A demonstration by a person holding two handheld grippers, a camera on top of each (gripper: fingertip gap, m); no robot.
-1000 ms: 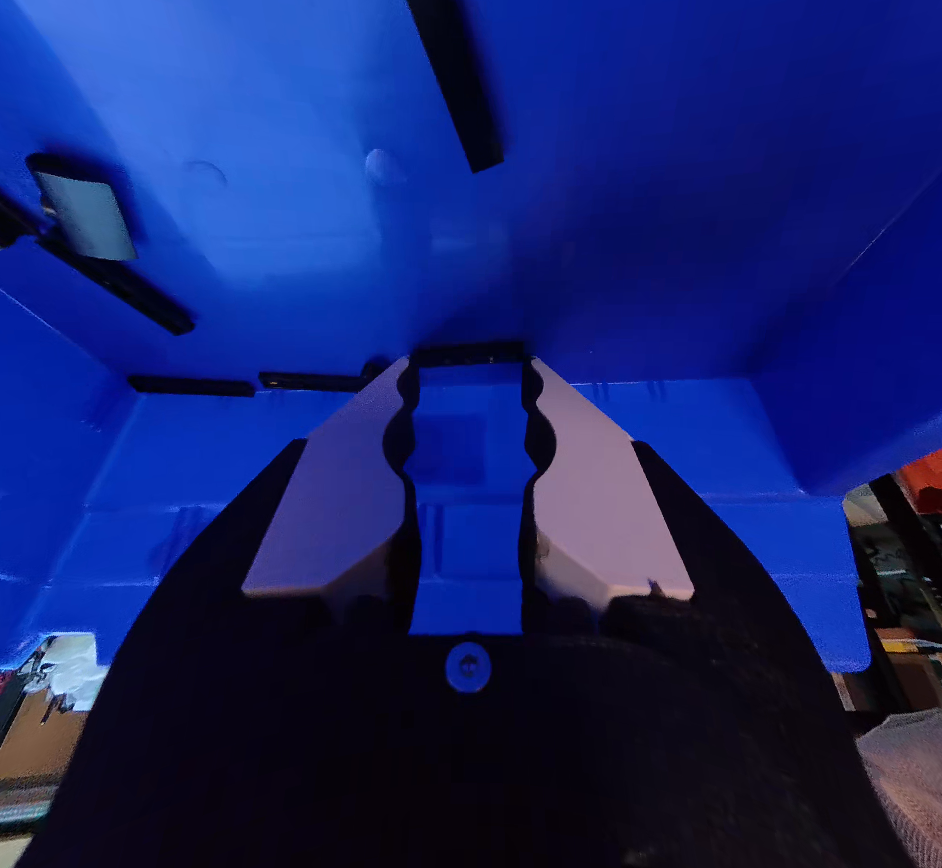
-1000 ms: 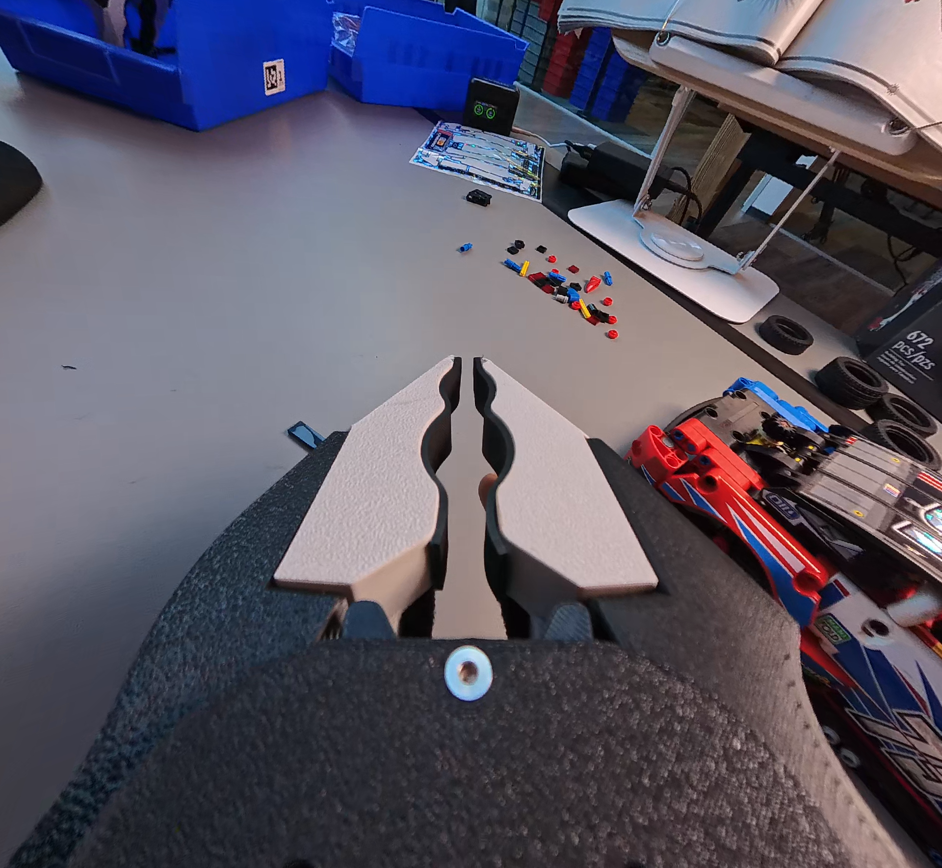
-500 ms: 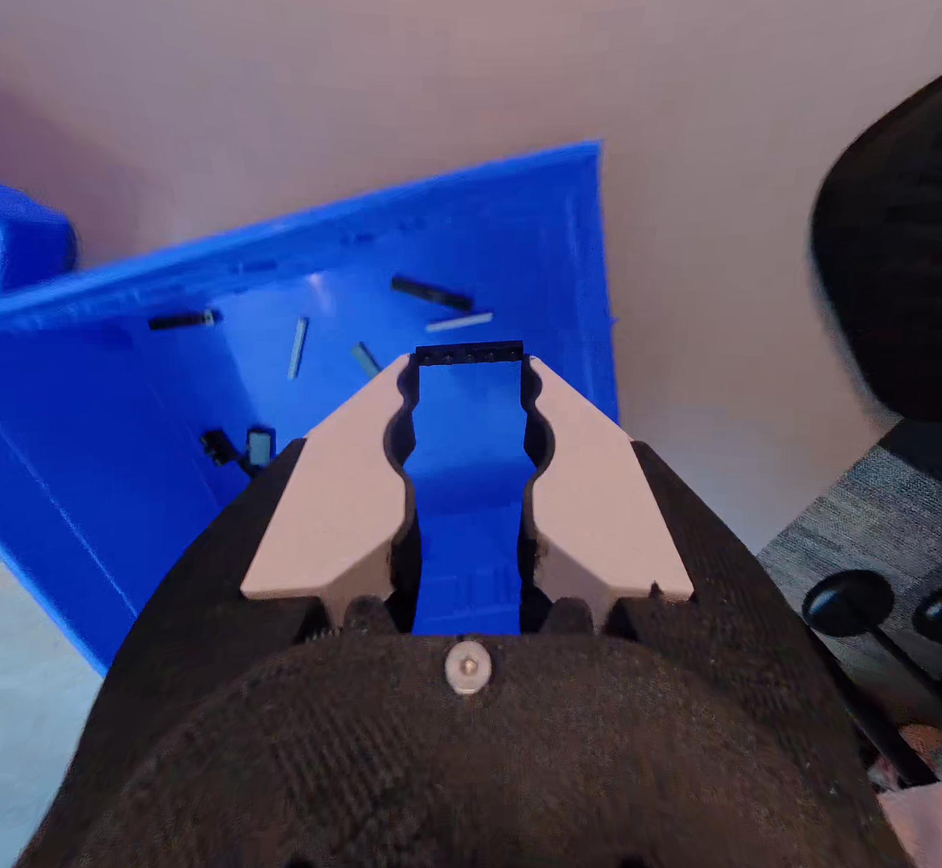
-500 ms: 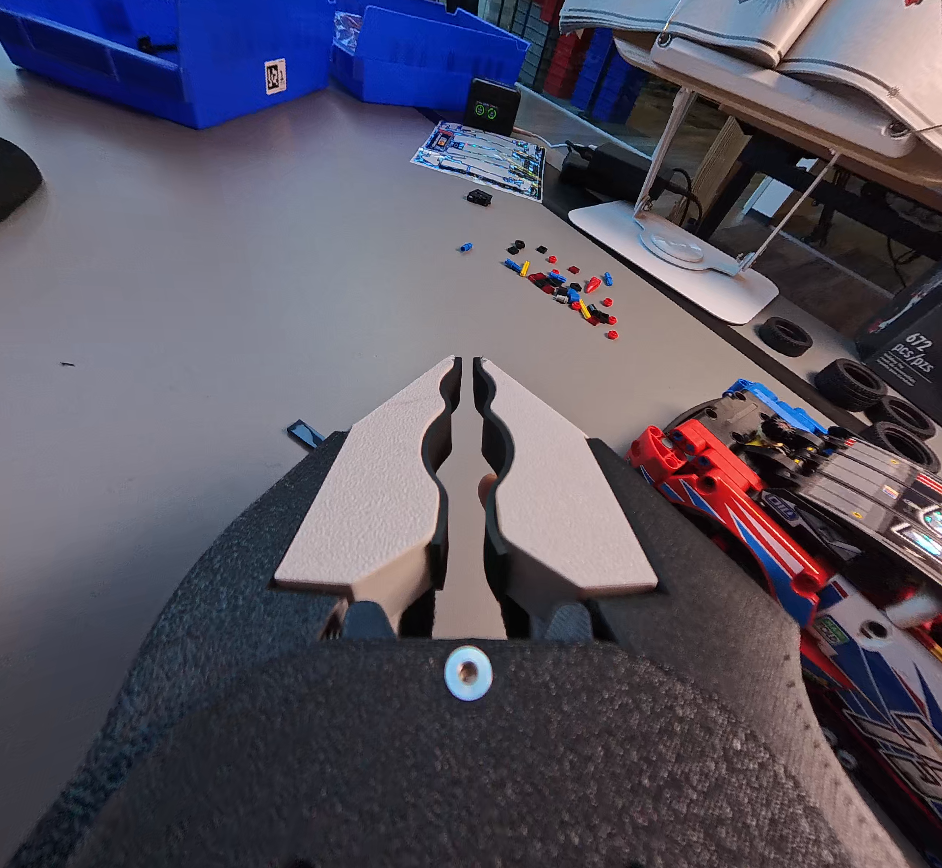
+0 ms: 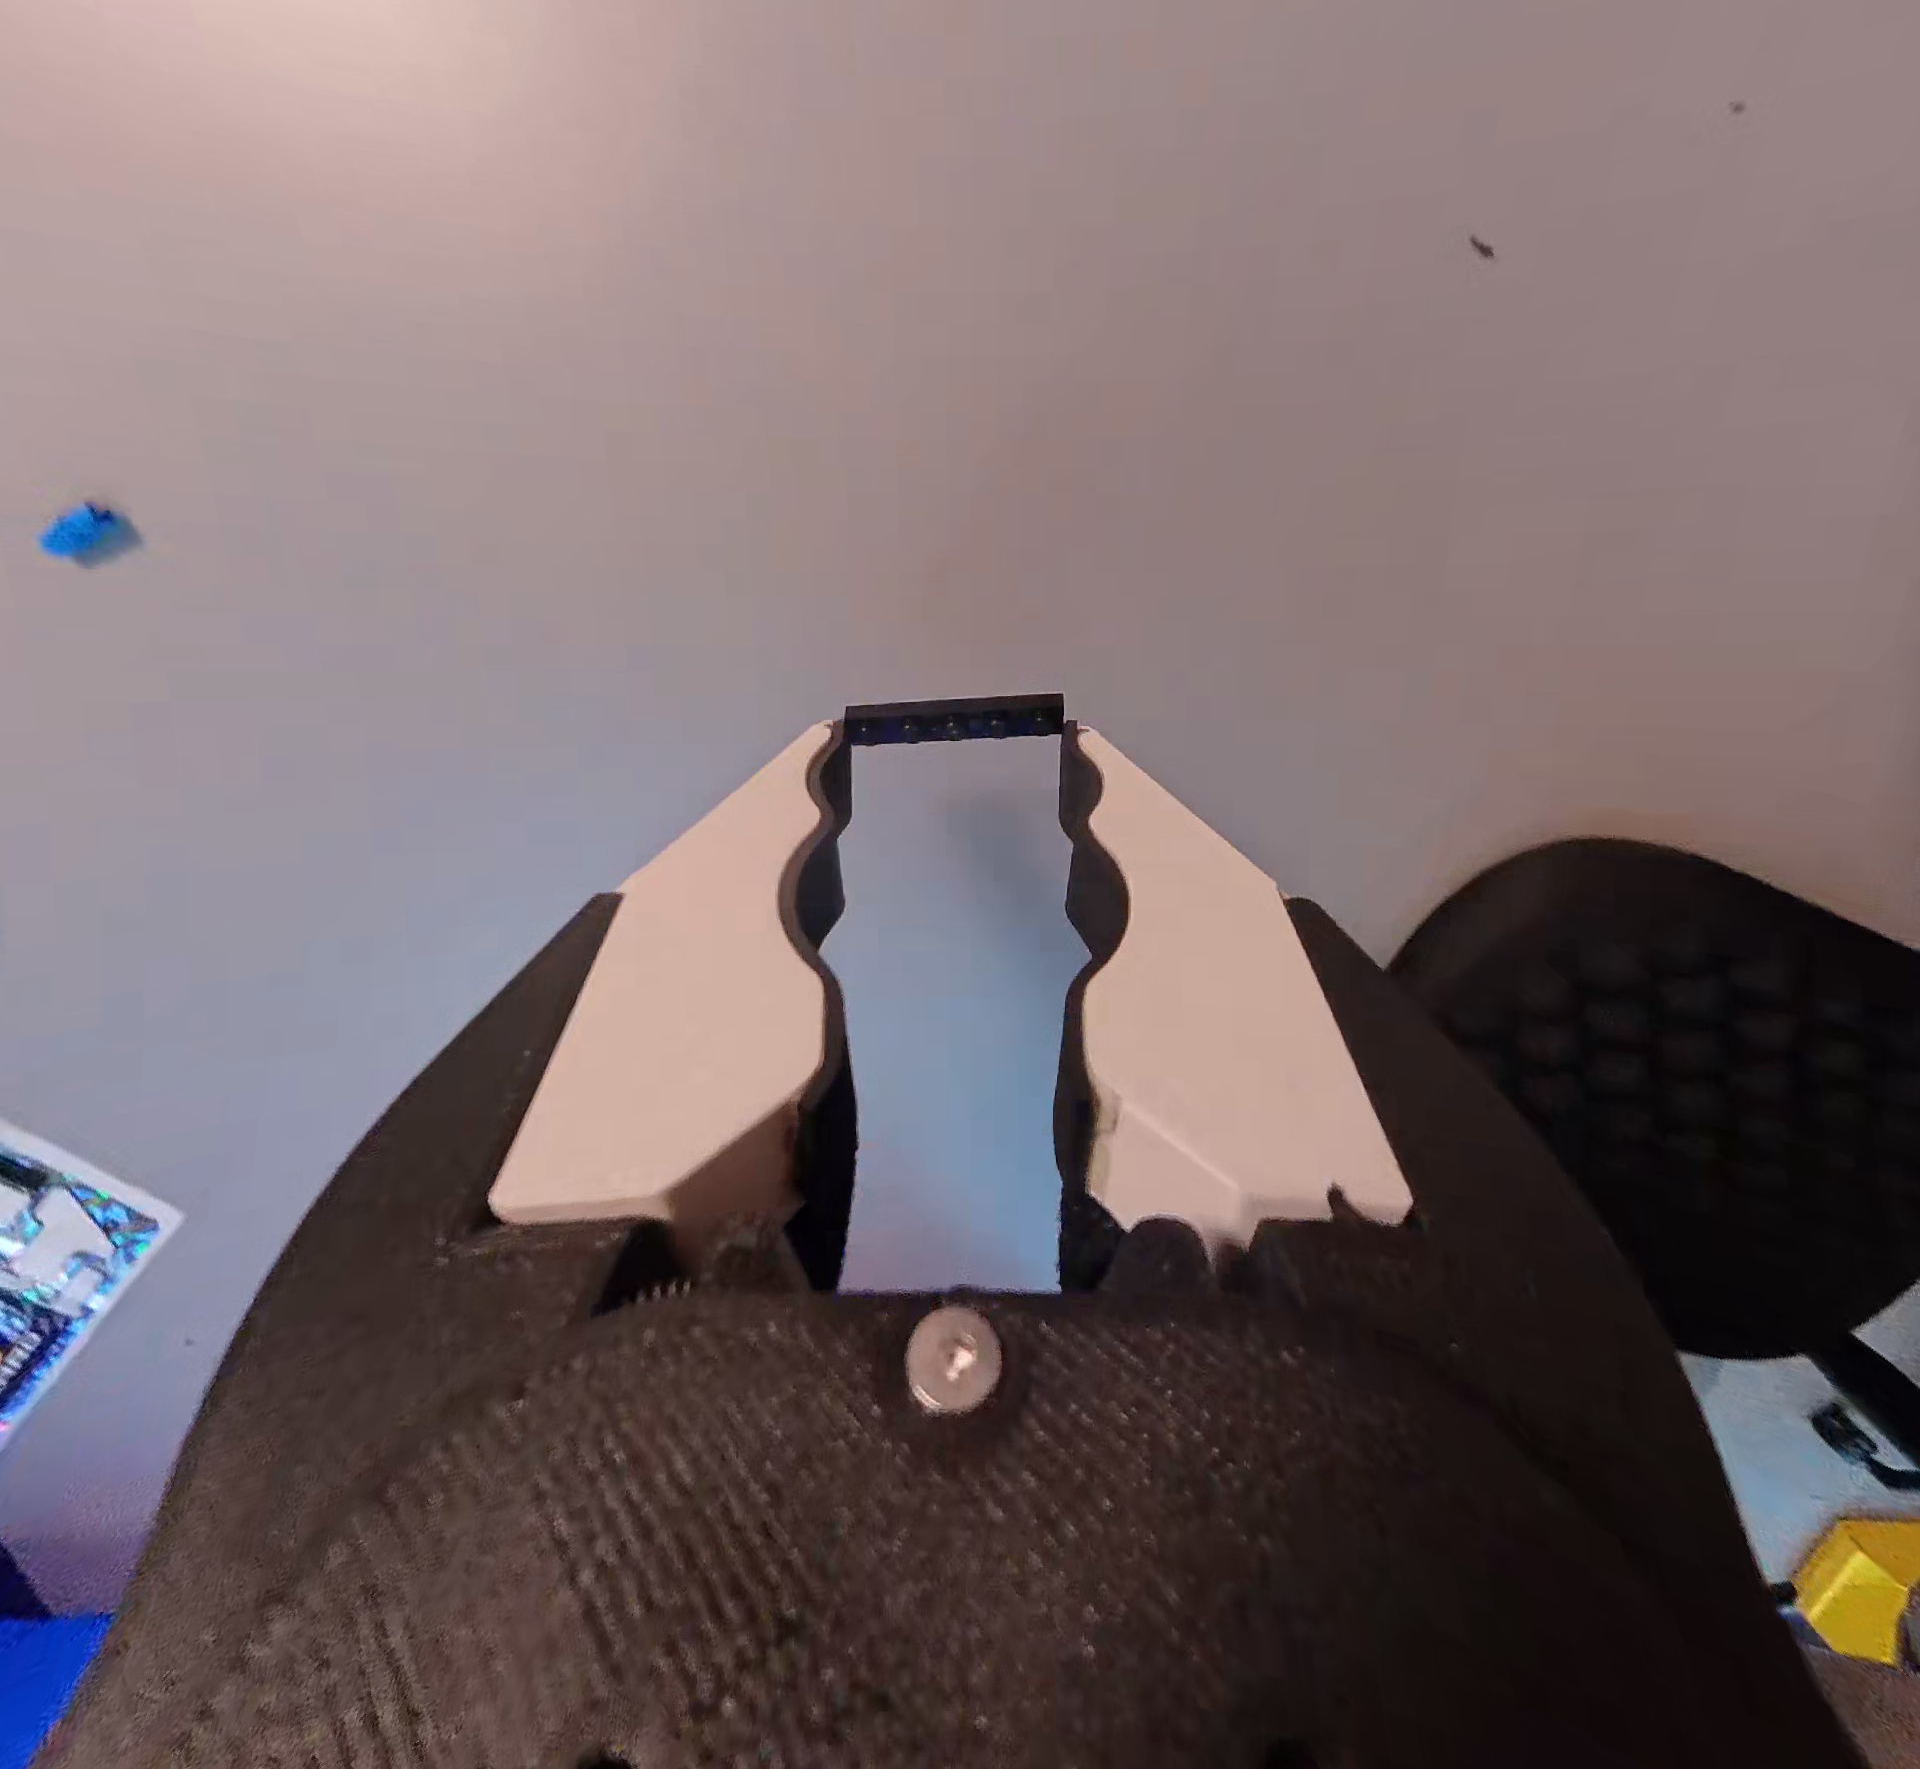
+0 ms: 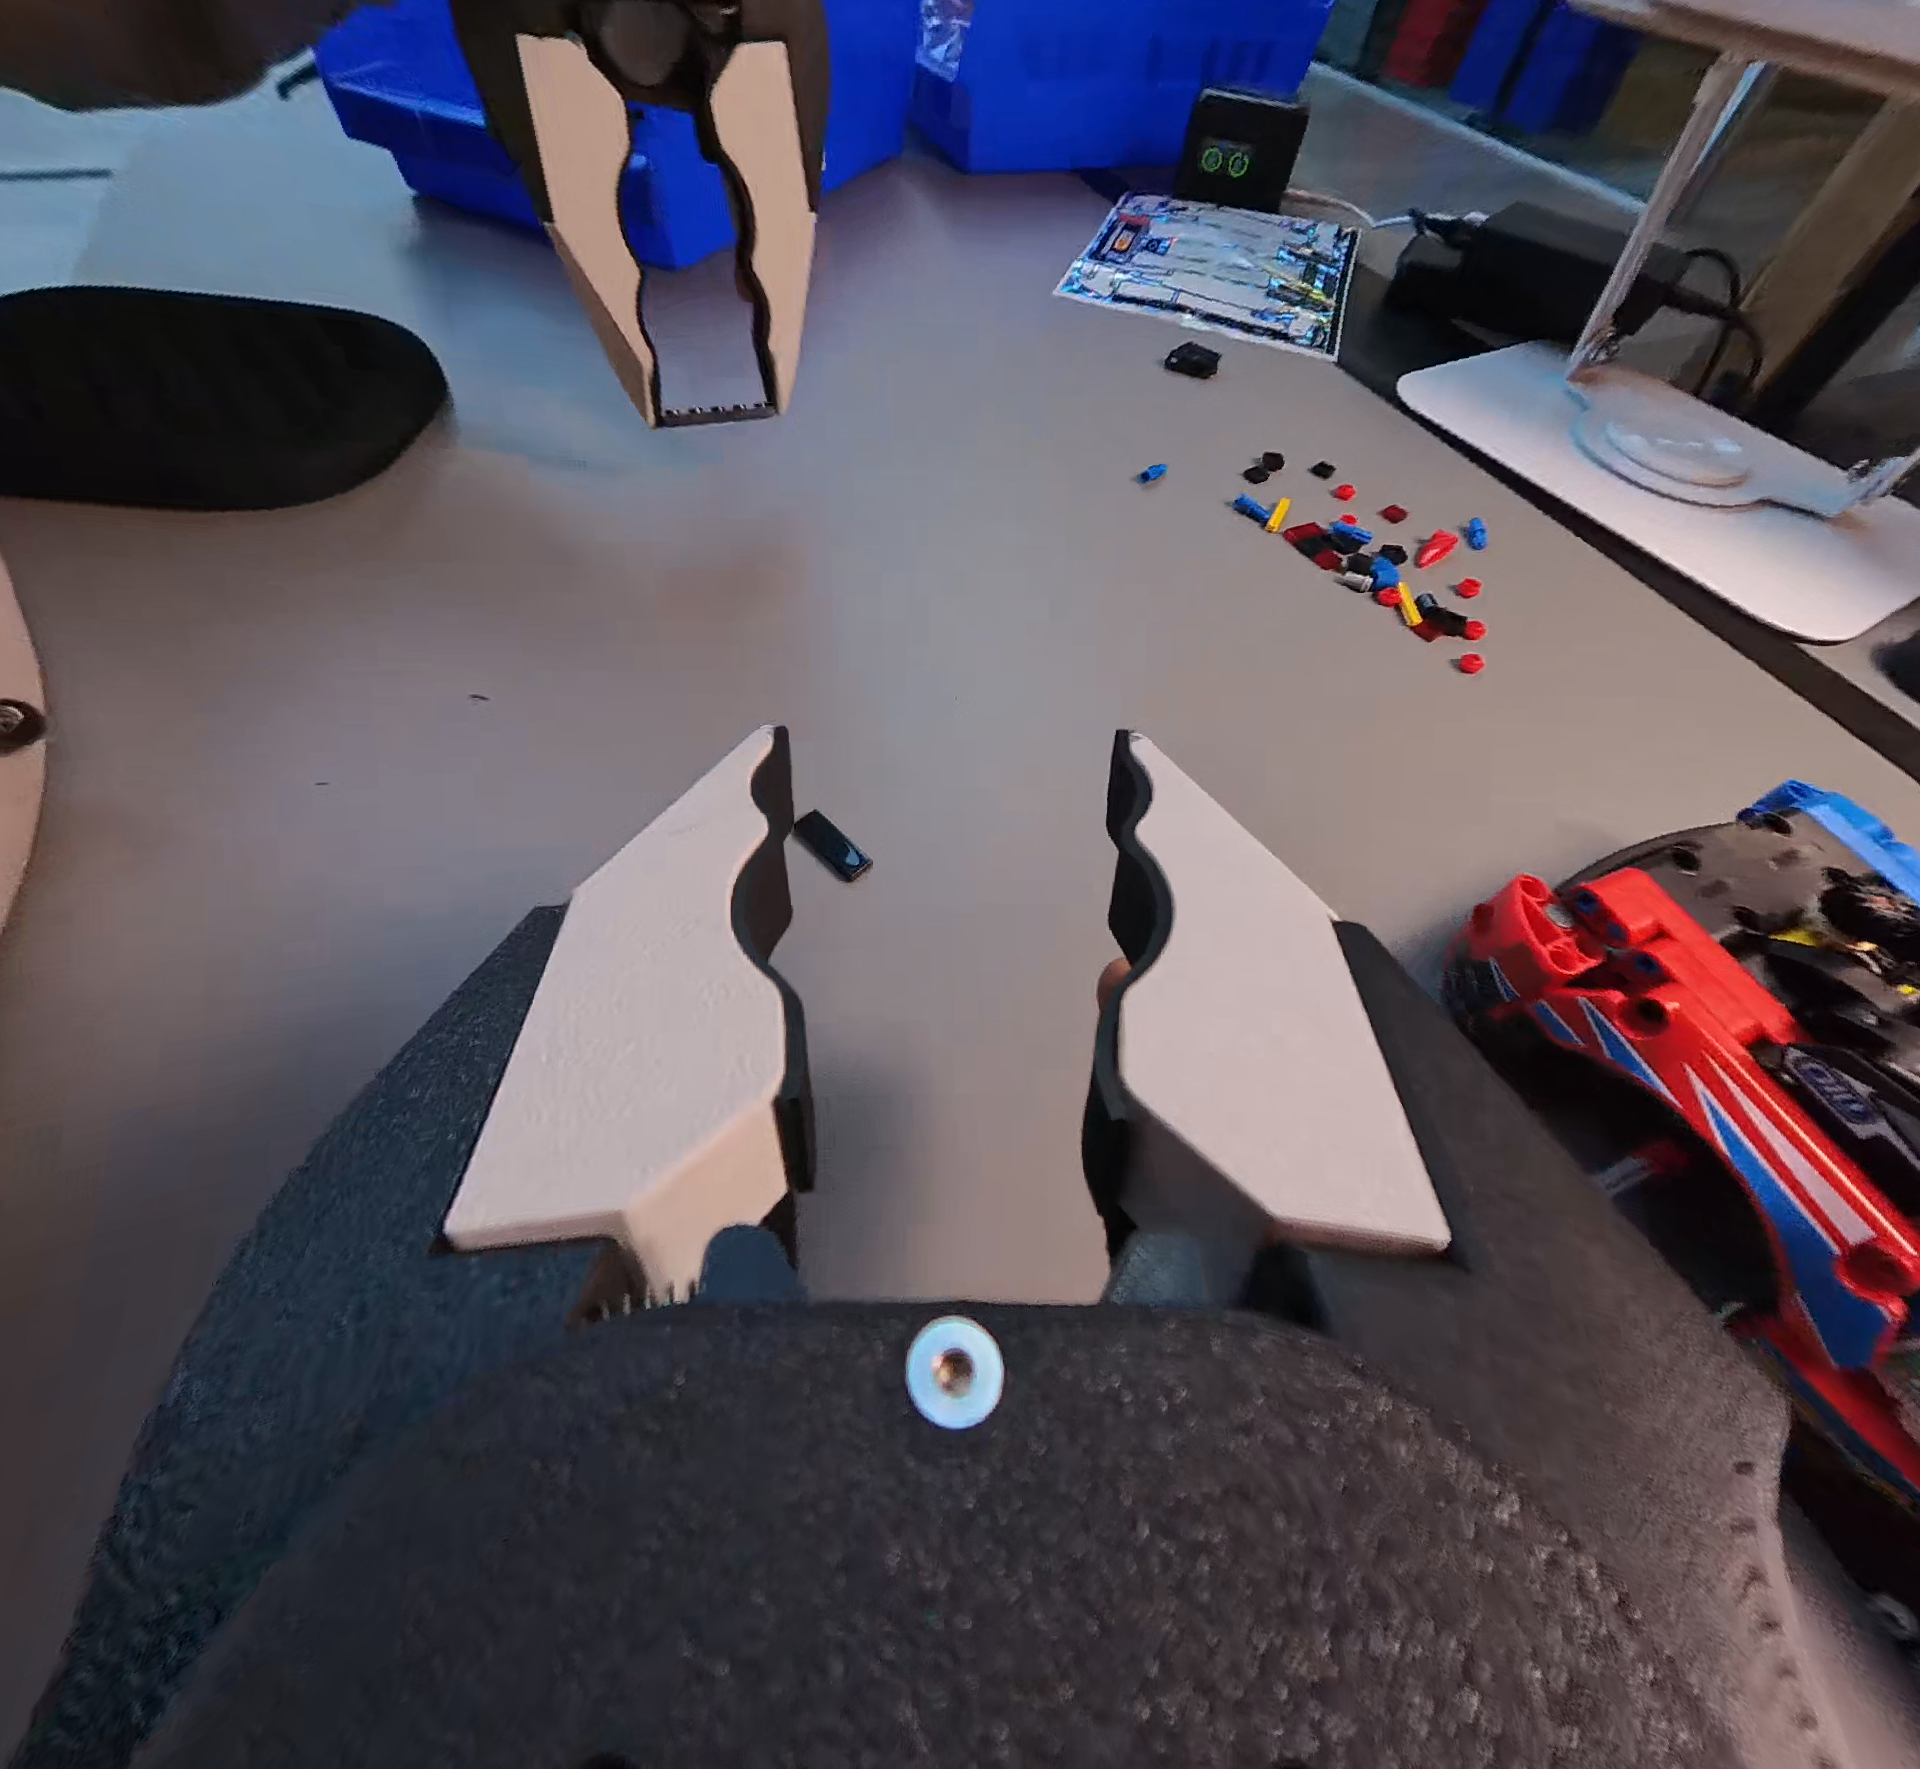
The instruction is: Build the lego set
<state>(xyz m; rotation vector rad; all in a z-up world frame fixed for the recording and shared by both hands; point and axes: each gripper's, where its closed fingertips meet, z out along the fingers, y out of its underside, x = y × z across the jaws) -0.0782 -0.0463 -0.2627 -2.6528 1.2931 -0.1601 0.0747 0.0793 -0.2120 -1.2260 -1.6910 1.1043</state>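
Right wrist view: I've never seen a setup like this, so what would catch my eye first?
Probably the red, white and blue lego car lying at the right edge of the grey table. Next, the left gripper hanging above the table at upper left, pinching a thin black lego strip between its tips, with blue bins behind it. A scatter of small coloured lego pieces lies farther right.

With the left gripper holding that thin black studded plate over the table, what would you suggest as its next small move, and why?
Probably carry the thin black studded plate toward the open right gripper, near the red, white and blue lego car. The left gripper grips the plate by its ends at the fingertips, above bare grey table and well short of the car, while the right gripper holds nothing.
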